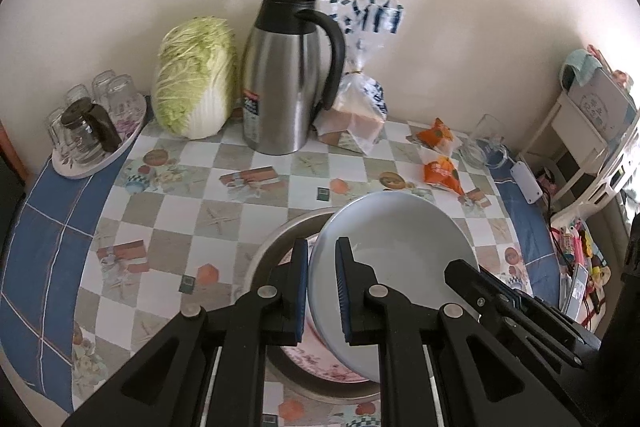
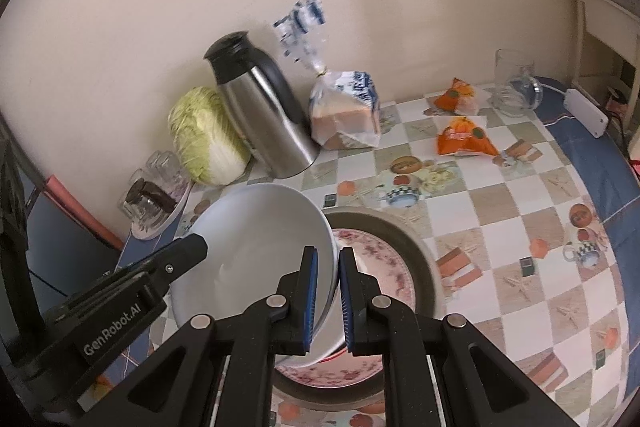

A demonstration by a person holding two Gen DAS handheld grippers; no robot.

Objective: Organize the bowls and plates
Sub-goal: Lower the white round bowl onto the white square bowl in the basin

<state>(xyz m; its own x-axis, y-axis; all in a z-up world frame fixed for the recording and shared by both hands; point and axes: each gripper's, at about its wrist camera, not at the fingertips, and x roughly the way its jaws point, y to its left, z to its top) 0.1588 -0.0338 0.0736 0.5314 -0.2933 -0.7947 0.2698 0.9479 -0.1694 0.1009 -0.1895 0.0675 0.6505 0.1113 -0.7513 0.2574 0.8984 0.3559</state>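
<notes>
The white bowl [image 1: 394, 259] is held in the air by both tongs at once, and it hangs tilted above the metal basin [image 2: 420, 247] in which a flowered plate [image 2: 384, 267] already lies. The left tongs [image 1: 322, 291] are closed narrow on the bowl's left rim, with one pad outside and one inside the wall, and the right tongs [image 2: 328, 297] grip the opposite rim in the same way. So the bowl lies between the two tongs, and neither hand is really nearer to it. Its open side faces up and a little toward the wall. The basin and the plate are directly below and slightly to the right of the bowl, so I think the coming move is mostly straight down. It seems that both sides must go down together, otherwise the bowl may tip further. The basin itself stands on the checkered surface [image 1: 224, 195].
</notes>
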